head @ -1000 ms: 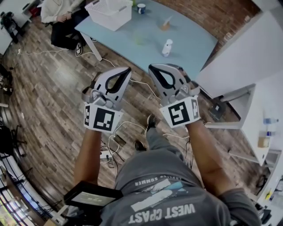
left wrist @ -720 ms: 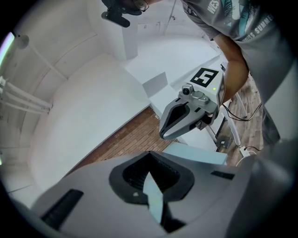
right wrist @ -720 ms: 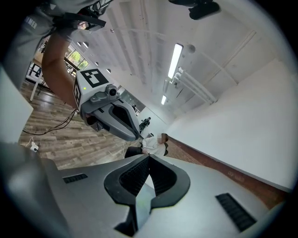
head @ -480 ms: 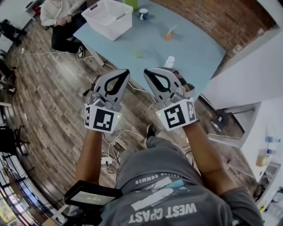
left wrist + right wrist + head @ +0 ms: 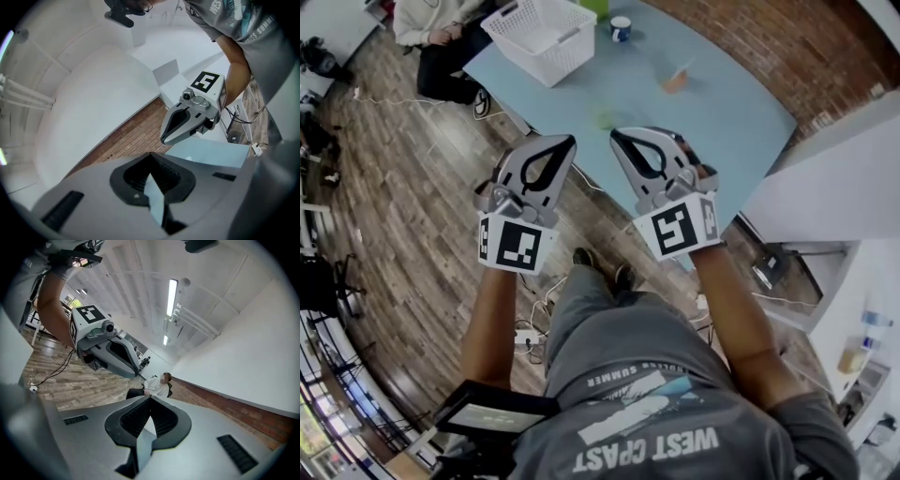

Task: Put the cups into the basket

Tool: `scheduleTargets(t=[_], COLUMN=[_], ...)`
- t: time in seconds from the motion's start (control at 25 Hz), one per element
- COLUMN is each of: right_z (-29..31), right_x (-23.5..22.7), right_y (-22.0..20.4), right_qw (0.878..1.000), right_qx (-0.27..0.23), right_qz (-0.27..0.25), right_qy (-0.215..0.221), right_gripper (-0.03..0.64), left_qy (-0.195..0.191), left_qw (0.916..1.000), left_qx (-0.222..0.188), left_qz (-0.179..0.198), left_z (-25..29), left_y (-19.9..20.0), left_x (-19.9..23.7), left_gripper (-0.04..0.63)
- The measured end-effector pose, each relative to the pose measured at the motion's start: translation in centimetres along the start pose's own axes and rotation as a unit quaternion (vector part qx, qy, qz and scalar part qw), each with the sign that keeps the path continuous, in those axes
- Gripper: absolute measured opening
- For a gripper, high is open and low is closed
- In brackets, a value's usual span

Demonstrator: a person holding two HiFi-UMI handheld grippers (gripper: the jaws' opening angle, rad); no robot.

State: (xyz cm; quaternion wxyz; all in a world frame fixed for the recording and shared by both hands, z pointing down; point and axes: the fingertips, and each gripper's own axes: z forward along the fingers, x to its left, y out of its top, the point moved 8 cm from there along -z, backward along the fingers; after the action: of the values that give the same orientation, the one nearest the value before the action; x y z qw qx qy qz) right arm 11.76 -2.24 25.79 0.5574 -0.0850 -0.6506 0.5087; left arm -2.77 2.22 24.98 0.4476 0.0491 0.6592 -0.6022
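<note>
Grey and shut, both pairs of jaws hold nothing. In the left gripper view the two jaws of the left gripper meet at their tips, with only a sliver of blue table showing through the hollow between them. The right gripper view shows the same for the right gripper: tips together, nothing gripped. The two grippers are held side by side in the air, near each other but not touching, each with its marker cube toward the person.

Well ahead of the left gripper's tips and slightly to their left, the white basket stands on the far corner of the light blue table. Just to the right of the basket, far ahead of the gap between the two grippers, stands a blue-and-white cup. An orange cup sits ahead of the right gripper and a little to its right, well apart from it. A pale green cup, too blurred for detail, lies just ahead of the right gripper's tips. Below the left gripper is wooden floor. Beyond the basket a seated person is at the left.
</note>
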Motion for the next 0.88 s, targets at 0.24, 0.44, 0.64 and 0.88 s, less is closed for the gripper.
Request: scheduleTargets(t=[0.24, 0.44, 0.64, 0.88], right_z=[3.2, 6.9, 10.7, 14.2], right_x=[-1.6, -3.1, -3.9, -4.6], right_y=[-1.3, -2.7, -3.8, -4.7], right_qw=[1.0, 0.999, 0.997, 0.993], right_qx=[0.018, 0.044, 0.077, 0.108], right_qz=[0.003, 0.004, 0.006, 0.011], right_qy=[-0.004, -0.017, -0.029, -0.041], right_gripper=[0.009, 0.009, 0.009, 0.009], left_qy=[-0.013, -0.024, -0.037, -0.051], left_qw=[0.9999, 0.999, 0.9977, 0.9936], left_qx=[-0.006, -0.034, -0.05, -0.087], left_qz=[-0.003, -0.02, -0.026, -0.049], left_z=[2.7, 4.7, 6.2, 7.7], left_y=[-2.4, -5.3, -8.5, -11.4], left_x=[2.8, 5.7, 9.3, 11.6], left_gripper=[0.002, 0.0, 0.0, 0.0])
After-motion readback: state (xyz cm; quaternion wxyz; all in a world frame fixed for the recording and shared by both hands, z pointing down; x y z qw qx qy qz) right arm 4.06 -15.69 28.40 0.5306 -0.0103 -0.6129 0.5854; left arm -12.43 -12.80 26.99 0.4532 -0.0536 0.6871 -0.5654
